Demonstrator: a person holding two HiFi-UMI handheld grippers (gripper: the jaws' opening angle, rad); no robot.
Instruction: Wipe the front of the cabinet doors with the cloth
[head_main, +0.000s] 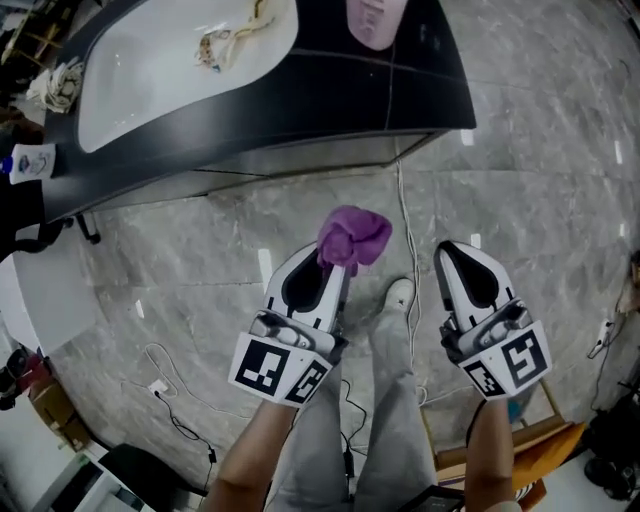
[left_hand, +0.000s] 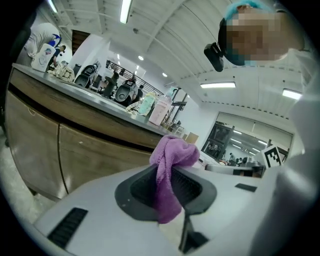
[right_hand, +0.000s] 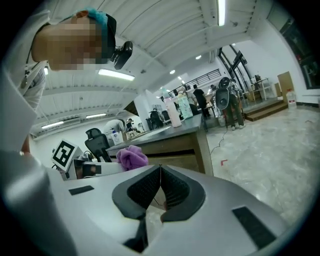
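Observation:
My left gripper (head_main: 335, 262) is shut on a purple cloth (head_main: 353, 237), which bunches up above the jaw tips; in the left gripper view the cloth (left_hand: 169, 175) hangs clamped between the dark pads. My right gripper (head_main: 450, 250) is shut with nothing between its jaws; its pads (right_hand: 170, 186) meet at a thin line. Both are held low over the floor, a short way in front of the cabinet. The wooden cabinet doors (left_hand: 55, 145) show in the left gripper view under a dark countertop (head_main: 300, 110); the cabinet (right_hand: 180, 150) also shows ahead in the right gripper view.
A white sink basin (head_main: 150, 60) with a rag in it sits in the countertop, and a pink bottle (head_main: 375, 20) stands at its back. A cable (head_main: 405, 220) runs down from the cabinet across the grey marble floor (head_main: 540, 190). The person's legs and shoe (head_main: 398, 295) are between the grippers.

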